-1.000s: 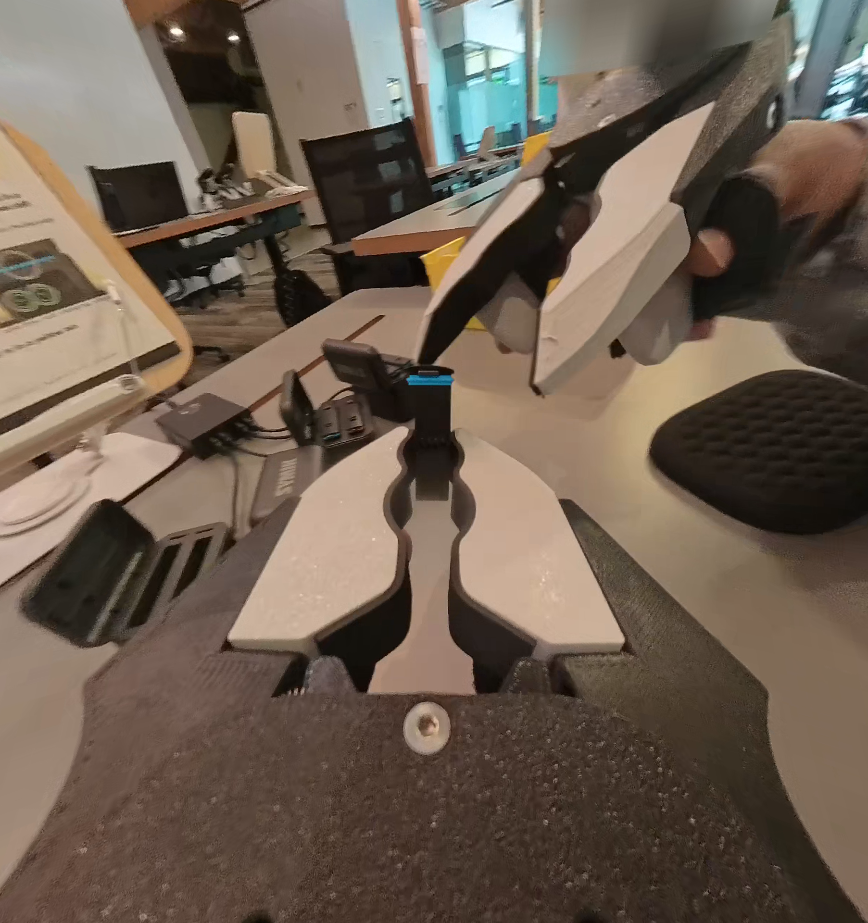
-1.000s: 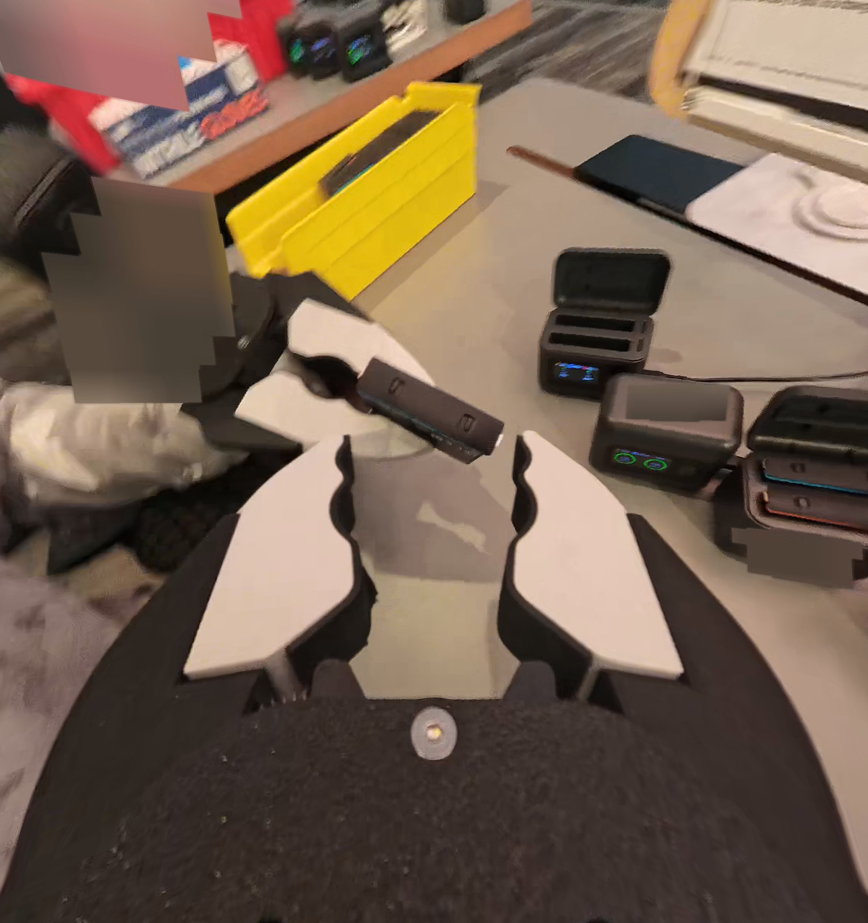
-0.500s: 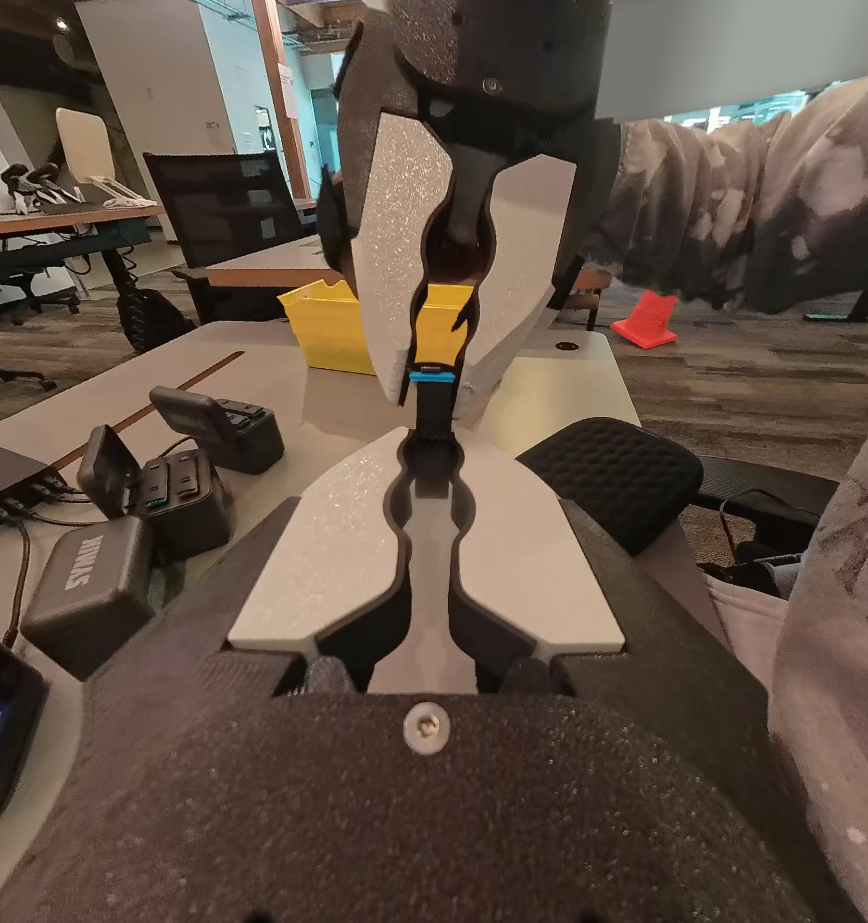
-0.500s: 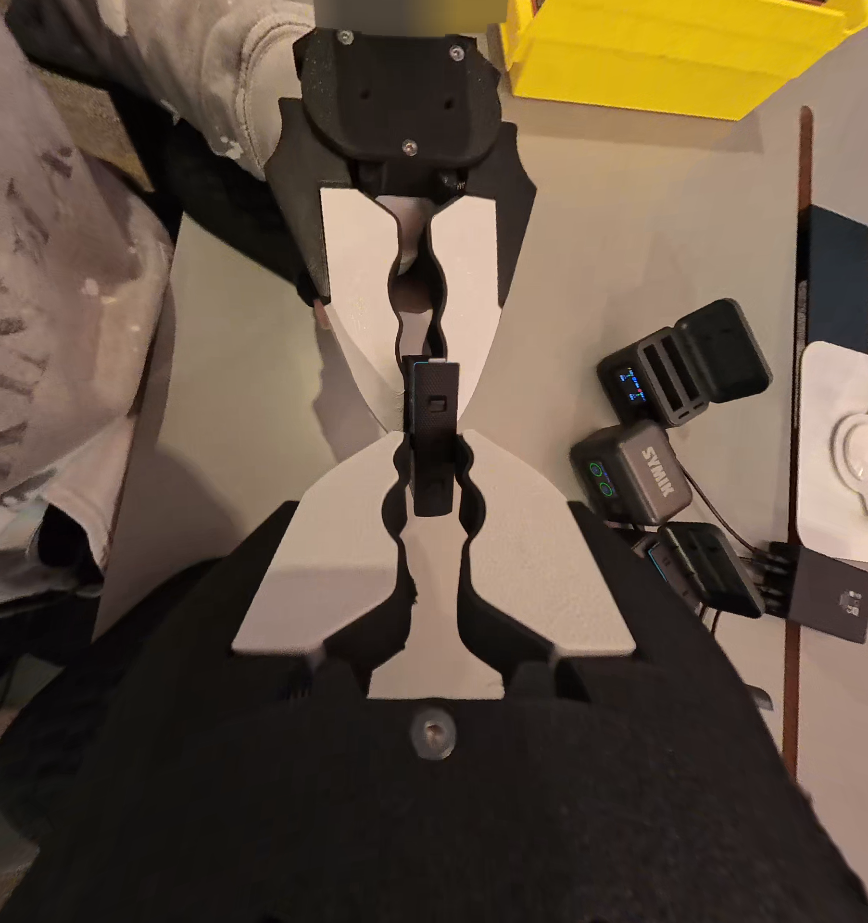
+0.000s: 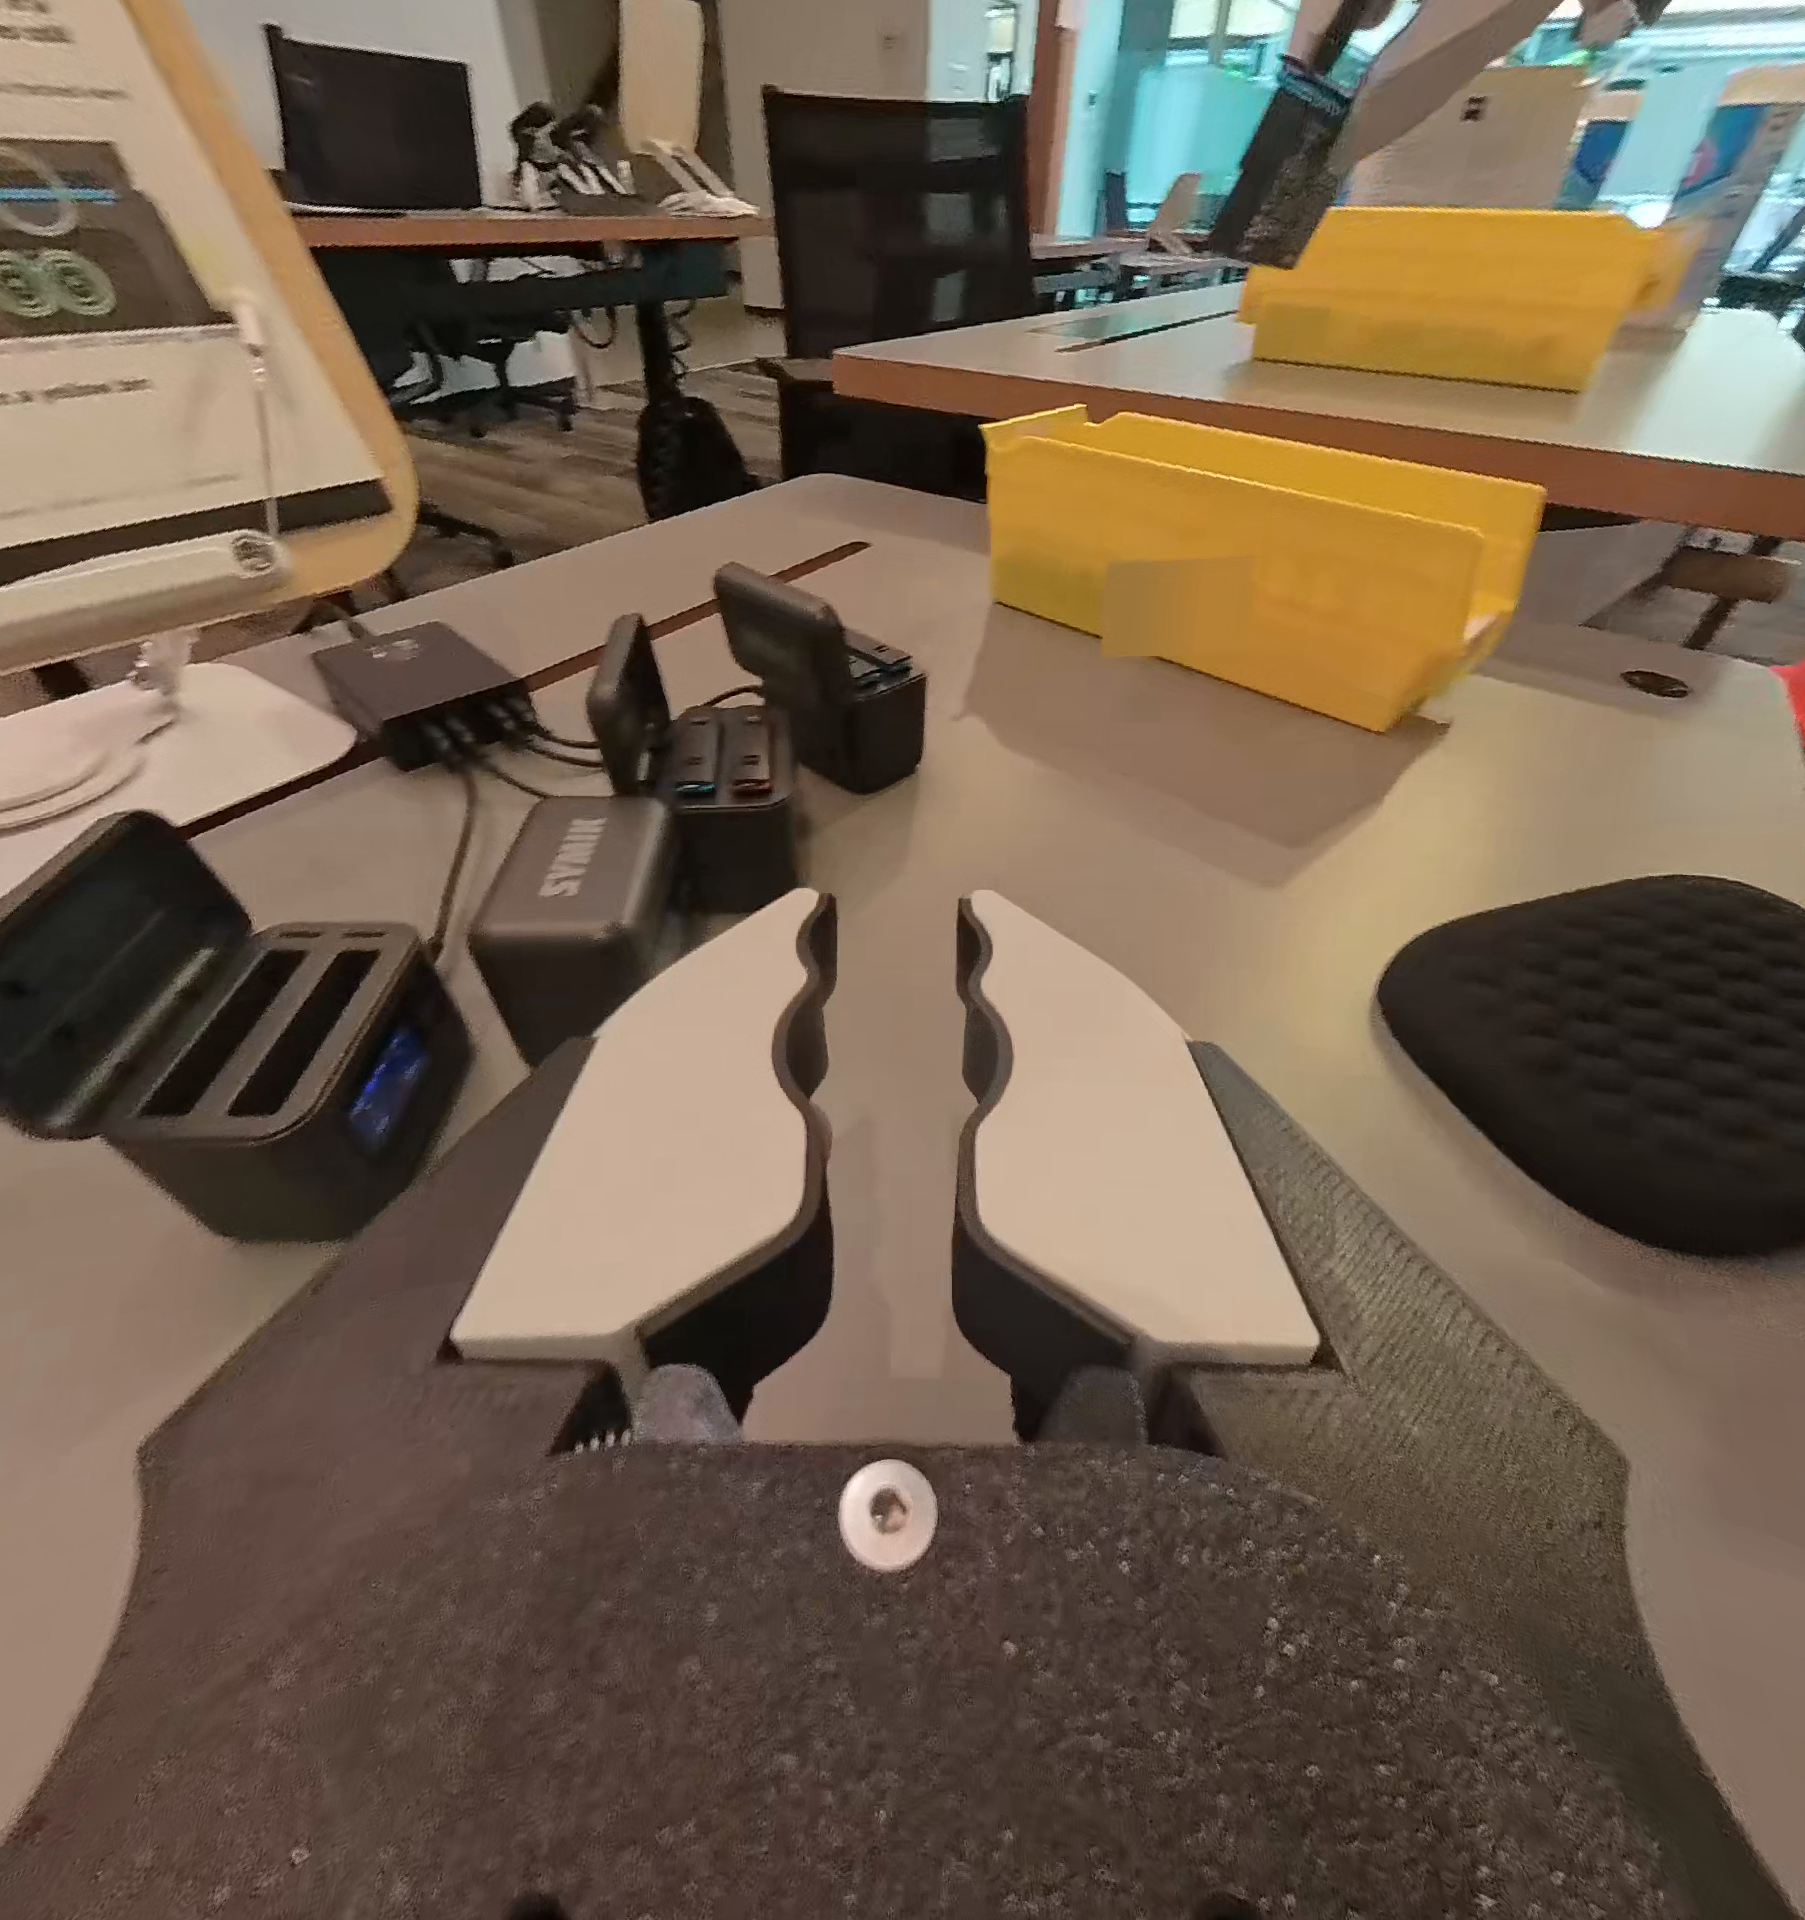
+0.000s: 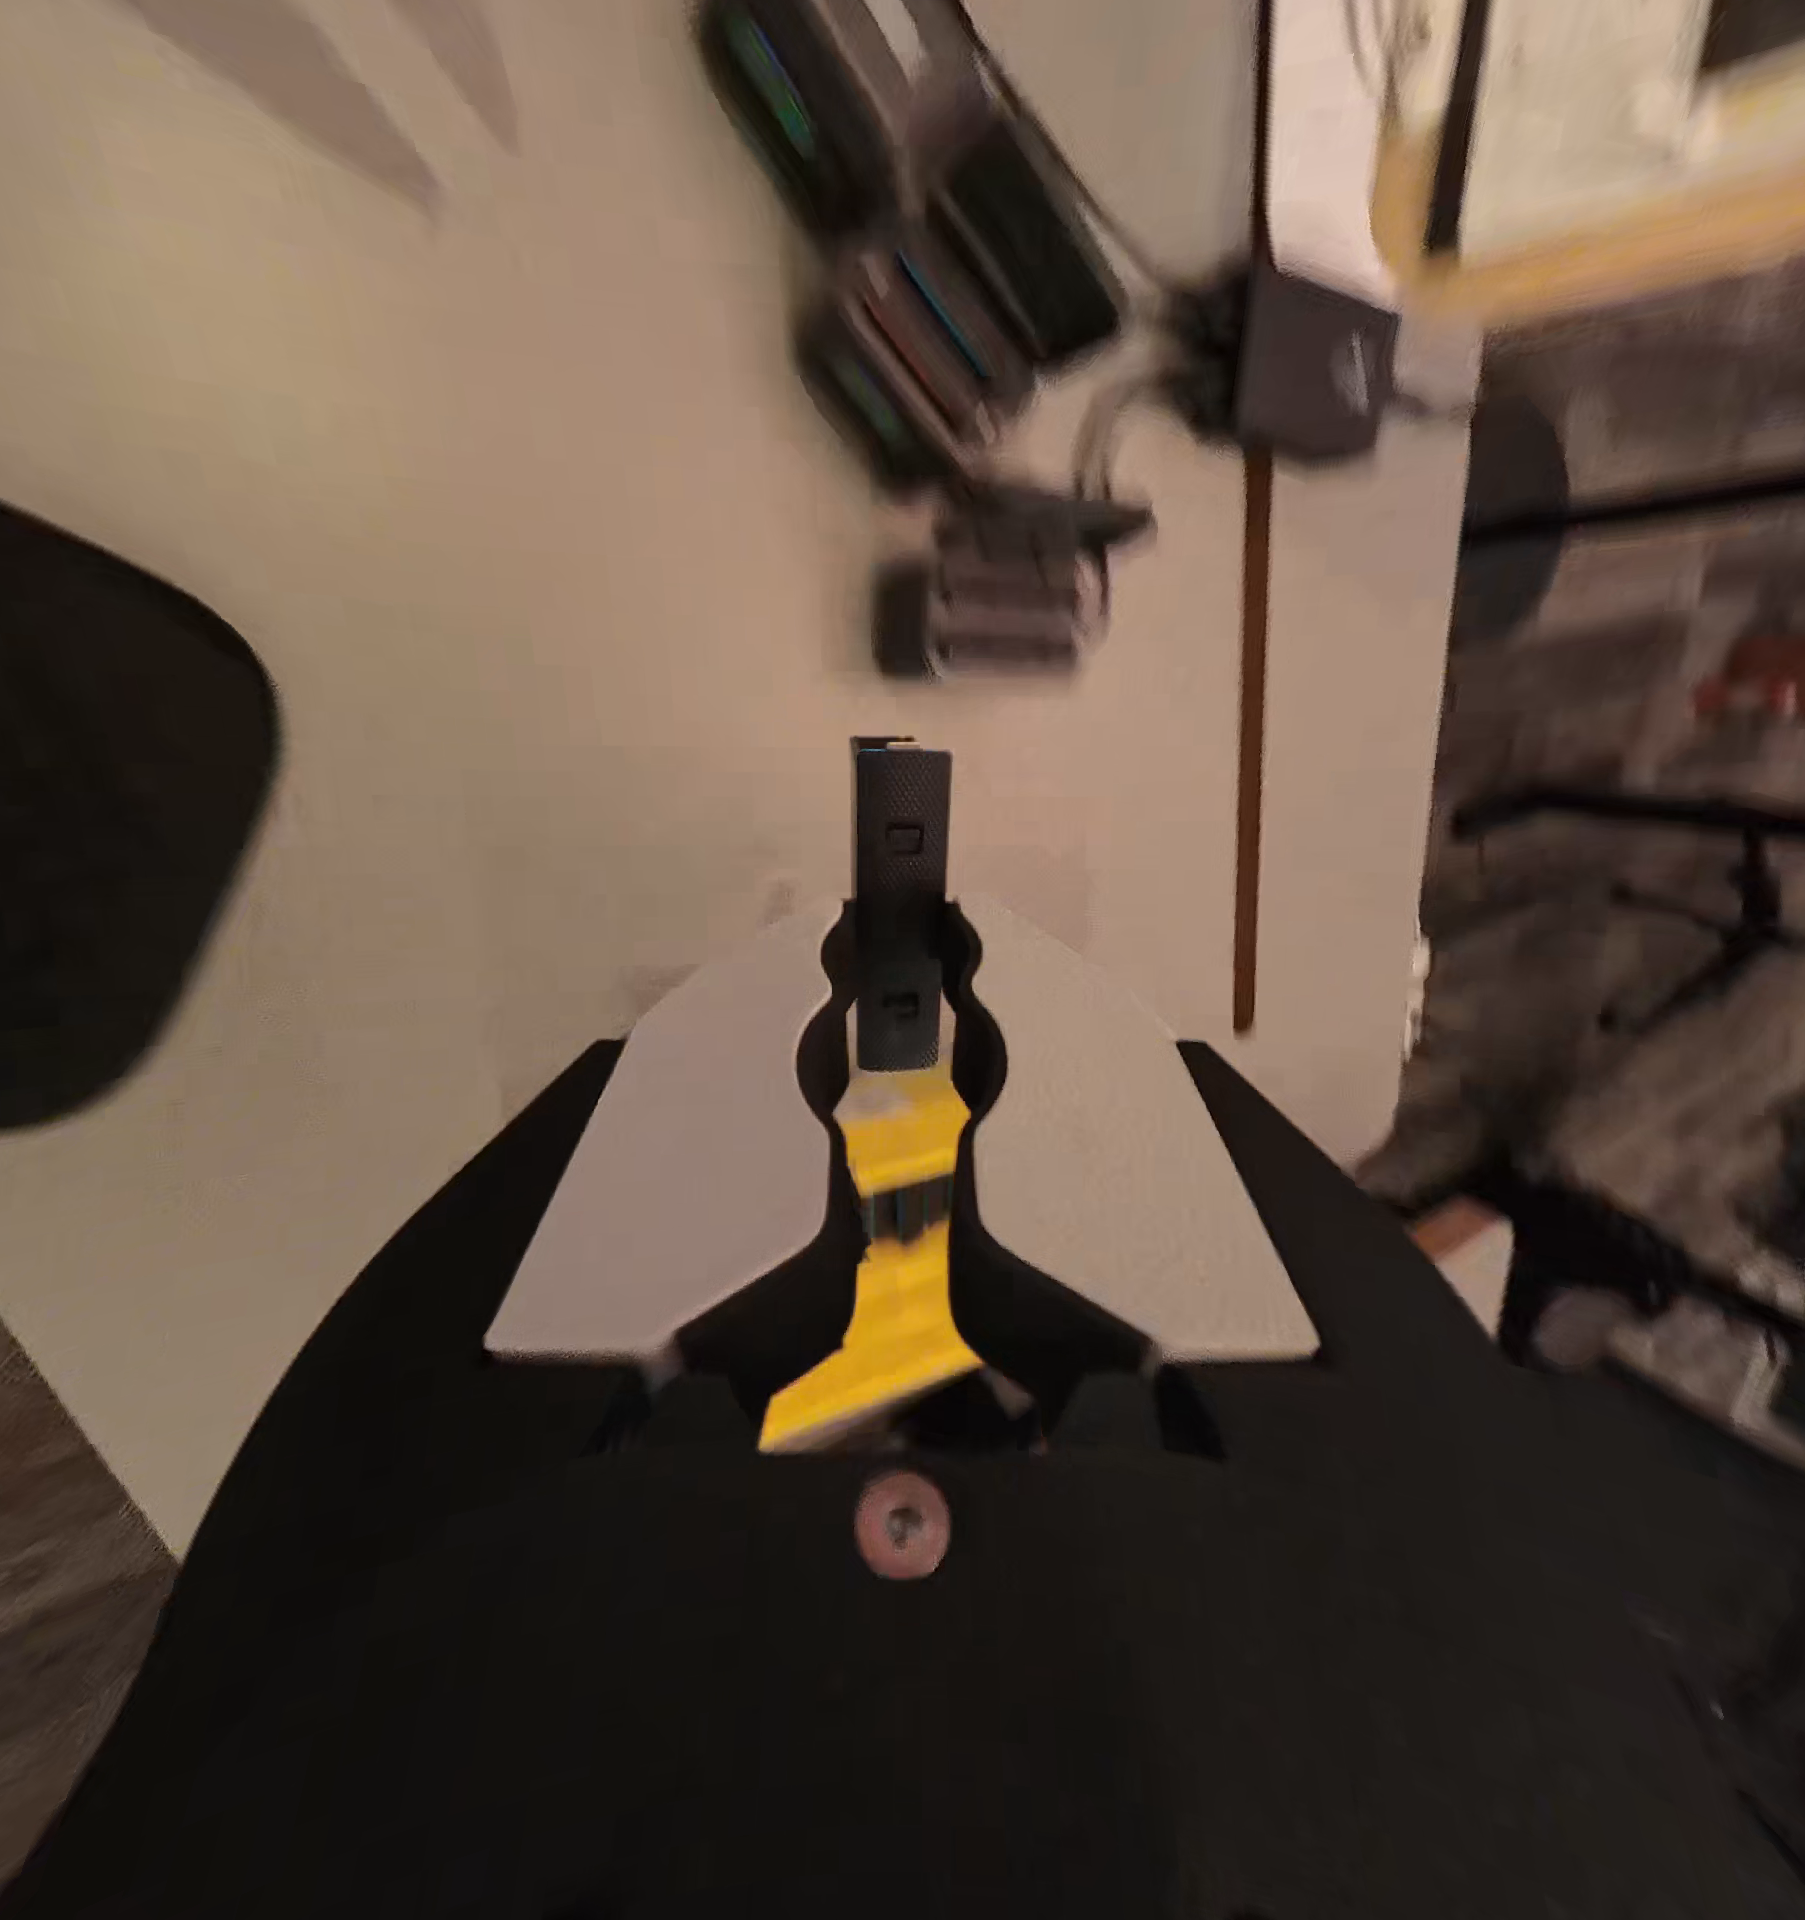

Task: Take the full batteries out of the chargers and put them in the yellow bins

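Black and finely knurled, the battery (image 6: 900, 883) stands pinched between the jaws of the right gripper (image 6: 900, 935), its upper half sticking out past the tips. Through the gap behind the jaws a strip of yellow bin (image 6: 893, 1247) shows directly below; that view is heavily blurred, so the chargers beyond it are only dark smears. In the left wrist view the same battery appears high at the top right, held above the far yellow bin (image 5: 1438, 301) on the neighbouring desk.

The left gripper (image 5: 893, 914) hangs over the grey tabletop (image 5: 1137, 831) with its jaws spread and nothing between them. A nearer yellow bin (image 5: 1241, 561) sits on the tabletop ahead and to the right. To the left, 4 dark chargers cluster together: an open charger (image 5: 254, 1060) with vacant slots and a lit display, a closed charger (image 5: 565, 914) just beside the left fingertip, an open charger with batteries (image 5: 721, 769) seated in it, and a further open charger (image 5: 846, 696) behind. Cables run from them to a black power hub (image 5: 420, 686). A black mesh pad (image 5: 1646, 1060) lies at the right.
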Demonstrator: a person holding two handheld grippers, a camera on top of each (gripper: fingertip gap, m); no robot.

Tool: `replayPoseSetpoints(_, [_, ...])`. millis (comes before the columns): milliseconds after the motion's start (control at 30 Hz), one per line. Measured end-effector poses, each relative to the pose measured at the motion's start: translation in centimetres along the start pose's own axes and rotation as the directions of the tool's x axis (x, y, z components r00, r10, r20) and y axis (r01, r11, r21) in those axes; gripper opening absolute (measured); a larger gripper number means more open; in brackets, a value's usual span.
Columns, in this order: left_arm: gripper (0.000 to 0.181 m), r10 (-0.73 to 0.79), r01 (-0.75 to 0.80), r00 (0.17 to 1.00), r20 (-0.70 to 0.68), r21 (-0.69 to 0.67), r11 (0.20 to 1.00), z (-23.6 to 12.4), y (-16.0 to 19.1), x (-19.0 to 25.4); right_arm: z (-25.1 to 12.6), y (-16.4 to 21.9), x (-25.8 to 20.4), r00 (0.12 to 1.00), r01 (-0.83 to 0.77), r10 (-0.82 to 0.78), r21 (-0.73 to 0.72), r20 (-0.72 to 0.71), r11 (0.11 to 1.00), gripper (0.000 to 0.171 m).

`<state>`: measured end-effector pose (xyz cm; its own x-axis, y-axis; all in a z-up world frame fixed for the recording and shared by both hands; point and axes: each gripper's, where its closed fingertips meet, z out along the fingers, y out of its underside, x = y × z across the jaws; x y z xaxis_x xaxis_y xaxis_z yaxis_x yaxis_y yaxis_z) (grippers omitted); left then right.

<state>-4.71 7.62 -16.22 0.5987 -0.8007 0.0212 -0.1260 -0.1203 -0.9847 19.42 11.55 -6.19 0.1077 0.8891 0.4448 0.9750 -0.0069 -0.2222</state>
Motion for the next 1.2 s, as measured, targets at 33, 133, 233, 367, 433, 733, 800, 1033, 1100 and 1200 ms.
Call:
replayPoseSetpoints(33, [0.02,-0.001,0.001,1.0,0.019,0.001,1.0,-0.1,0.1,-0.4,-0.1,2.5,1.0,1.0,-0.027,0.026,-0.046,-0.016,0.999,0.015])
replayPoseSetpoints(133, [0.02,0.004,-0.004,0.998,0.069,-0.007,1.0,-0.2,0.6,-1.4,0.6,9.8,2.4,0.996,-0.091,0.09,-0.168,-0.013,0.982,0.015])
replayPoseSetpoints(233, [0.028,-0.001,0.0,0.992,0.122,0.006,1.0,-0.3,0.6,-2.4,3.0,15.7,1.3,0.99,-0.112,0.13,-0.257,0.054,0.96,0.015])
replayPoseSetpoints(367, [0.03,-0.005,0.005,0.985,0.17,-0.002,1.0,-0.5,1.0,-3.6,6.6,19.4,-1.3,0.971,-0.141,0.192,-0.306,0.145,0.942,0.015])
replayPoseSetpoints(433, [0.028,-0.011,0.015,0.985,0.174,-0.022,1.0,-0.6,1.6,-3.8,8.1,20.3,-2.2,0.966,-0.129,0.193,-0.329,0.17,0.935,0.015])
replayPoseSetpoints(733, [0.028,-0.123,0.13,0.974,0.19,-0.028,0.991,-1.0,2.7,-5.0,12.5,21.5,-3.9,0.955,-0.084,0.175,-0.348,0.238,0.934,0.015])
replayPoseSetpoints(800, [0.028,-0.141,0.149,0.971,0.192,-0.031,0.988,-0.9,2.9,-5.2,13.1,21.9,-4.0,0.961,-0.06,0.153,-0.367,0.232,0.928,0.015])
replayPoseSetpoints(1033, [0.027,-0.163,0.176,0.965,0.207,-0.045,0.983,-0.8,3.4,-5.7,13.7,22.5,-3.3,0.976,-0.084,0.153,-0.377,0.156,0.922,0.017])
replayPoseSetpoints(1100, [0.027,-0.161,0.176,0.965,0.208,-0.056,0.983,-0.7,3.5,-5.7,13.6,22.4,-3.1,0.981,-0.096,0.15,-0.375,0.119,0.922,0.017])
replayPoseSetpoints(1200, [0.027,-0.153,0.169,0.965,0.211,-0.06,0.984,-0.7,3.6,-5.6,13.0,22.1,-2.4,0.983,-0.128,0.165,-0.36,0.075,0.924,0.018])
